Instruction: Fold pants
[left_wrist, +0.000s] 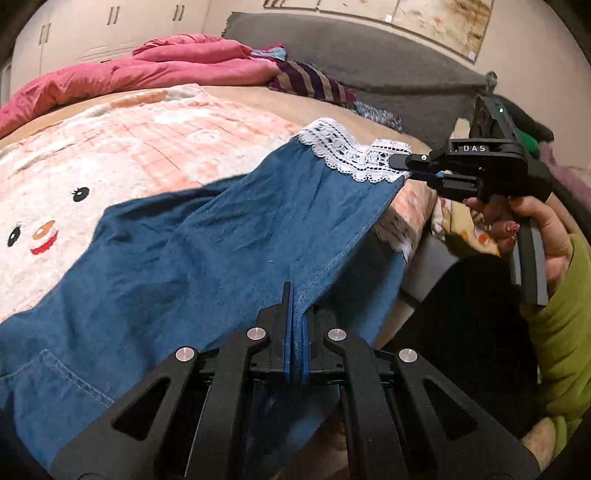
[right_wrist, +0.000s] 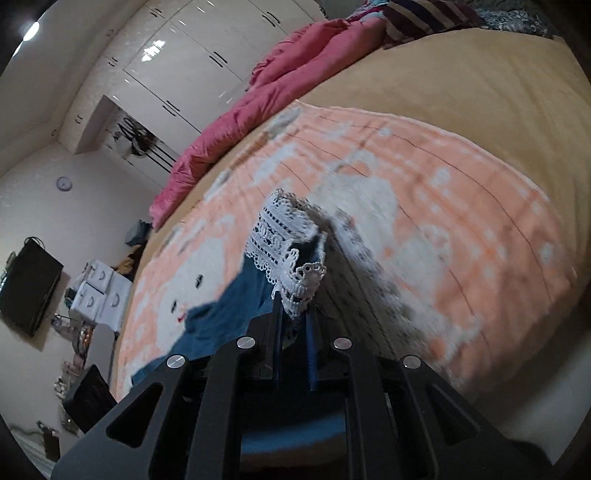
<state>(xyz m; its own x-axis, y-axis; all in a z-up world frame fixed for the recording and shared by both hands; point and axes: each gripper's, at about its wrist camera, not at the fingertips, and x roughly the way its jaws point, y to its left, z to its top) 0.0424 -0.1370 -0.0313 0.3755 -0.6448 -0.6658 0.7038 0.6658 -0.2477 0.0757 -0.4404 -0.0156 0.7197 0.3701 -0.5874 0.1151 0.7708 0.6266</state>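
firmly, left tongs (left_wrist: 294, 302) pinching pants (left_wrist: 184, 251), right tongs (left_wrist: 400, 166) clamping lace hem (left_wrist: 354, 155)

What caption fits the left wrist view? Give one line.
Both grippers, left gripper and right gripper, pinch lace-hemmed blue denim pants over a peach blanket.

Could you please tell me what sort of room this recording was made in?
Most likely a home bedroom: the pants lie on a bed with a pink duvet, and a white built-in wardrobe lines the wall.
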